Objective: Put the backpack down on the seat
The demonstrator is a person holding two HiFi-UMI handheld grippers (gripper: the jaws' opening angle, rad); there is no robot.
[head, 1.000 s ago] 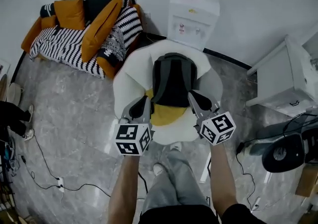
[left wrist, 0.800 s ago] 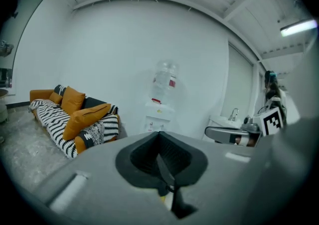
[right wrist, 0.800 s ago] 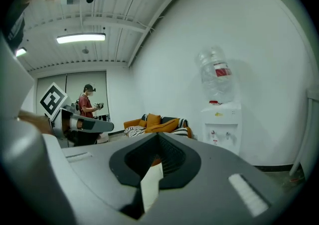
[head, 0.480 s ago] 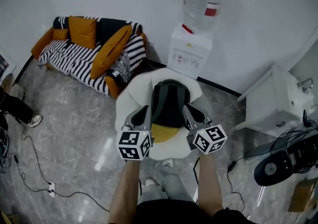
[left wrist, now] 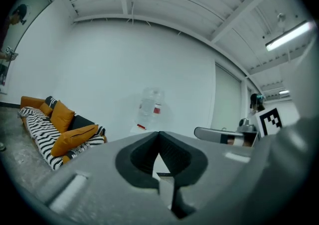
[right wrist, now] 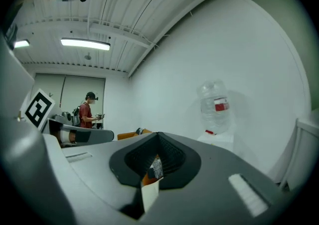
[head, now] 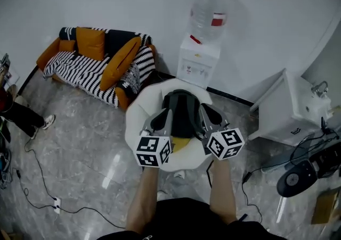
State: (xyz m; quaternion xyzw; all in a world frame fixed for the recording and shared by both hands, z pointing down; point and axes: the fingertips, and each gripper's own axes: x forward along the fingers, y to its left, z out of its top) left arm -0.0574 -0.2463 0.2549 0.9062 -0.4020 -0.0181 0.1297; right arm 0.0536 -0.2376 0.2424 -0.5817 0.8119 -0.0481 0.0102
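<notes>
The black and grey backpack (head: pixel 183 112) stands on the round white seat (head: pixel 139 114), with a yellow cushion (head: pixel 180 143) showing below it. In the head view my left gripper (head: pixel 160 119) hovers over the backpack's left side and my right gripper (head: pixel 208 112) over its right side, both raised well above the seat. The left gripper (left wrist: pixel 159 134) is shut with nothing between its jaws. The right gripper (right wrist: pixel 158 135) is also shut and holds nothing. Both gripper views look out at the white wall and the water bottle (left wrist: pixel 150 107), not at the backpack.
A striped sofa (head: pixel 80 68) with orange cushions stands left of the seat. A white water dispenser (head: pixel 198 62) with its bottle (head: pixel 211 13) is behind it. A white cabinet (head: pixel 290 108) stands right. Cables (head: pixel 37 178) lie on the grey floor. A person (right wrist: pixel 89 112) stands far off.
Both grippers have lifted and drawn closer together over the backpack, and the head view has risen and pulled back. The backpack has stayed on the seat.
</notes>
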